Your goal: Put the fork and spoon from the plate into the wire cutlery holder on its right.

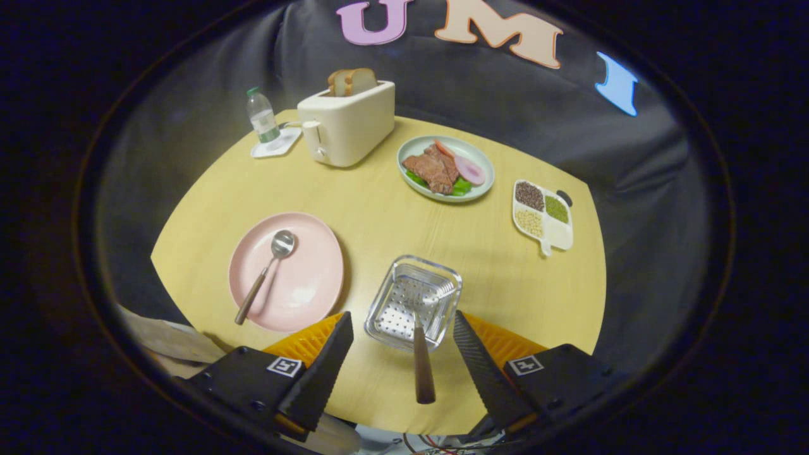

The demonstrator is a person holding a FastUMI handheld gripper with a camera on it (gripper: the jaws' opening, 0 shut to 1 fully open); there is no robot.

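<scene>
A pink plate lies on the round yellow table, left of and just beyond my fingers. On it rests a spoon with a brown handle, its bowl pointing away from me. To the plate's right stands the square perforated metal cutlery holder. A fork stands in it, head down, with its brown handle leaning back toward me between my fingers. My gripper is open above the holder's near edge. Neither finger touches the fork handle.
Beyond the holder are a pale green plate of meat and vegetables and a white divided dish of beans. A cream toaster with bread and a small water bottle on a coaster stand at the far left.
</scene>
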